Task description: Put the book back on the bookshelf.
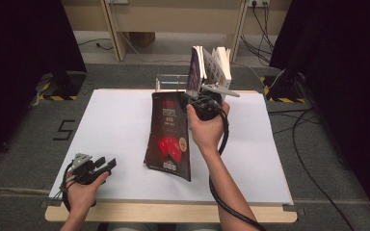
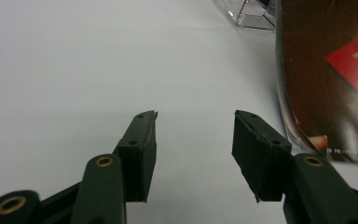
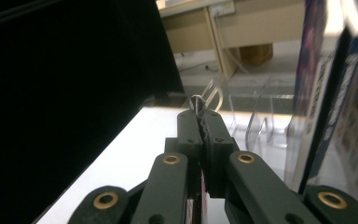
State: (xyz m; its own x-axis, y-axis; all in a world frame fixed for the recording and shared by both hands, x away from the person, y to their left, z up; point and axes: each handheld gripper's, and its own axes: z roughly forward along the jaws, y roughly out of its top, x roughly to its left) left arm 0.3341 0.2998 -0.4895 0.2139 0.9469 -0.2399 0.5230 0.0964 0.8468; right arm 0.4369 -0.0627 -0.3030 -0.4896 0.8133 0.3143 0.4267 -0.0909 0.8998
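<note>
Dark book: a brown-black book (image 1: 169,137) with red shapes on its cover rests on the white bench top (image 1: 115,125), its near end on the sheet and its far end lifted at the right gripper; in the left gripper view its cover (image 2: 328,74) fills the right side.
Right gripper: the right gripper (image 1: 203,103) sits at the far middle of the bench, at the book's raised top corner; in the right gripper view its jaws are clenched together (image 3: 204,133), with a thin edge that looks like the book's cover pinched between them.
Right hand: the right hand (image 1: 206,126) wraps the gripper's body, a black cable trailing down along the forearm.
Book stand: a clear plastic stand (image 1: 173,83) at the far edge holds upright books (image 1: 211,66), just behind the right gripper.
Left gripper: the left gripper (image 1: 96,166) lies low at the near left corner, held by the left hand (image 1: 83,188); its jaws stand apart, released, over bare white sheet (image 2: 193,140), well apart from the book.
</note>
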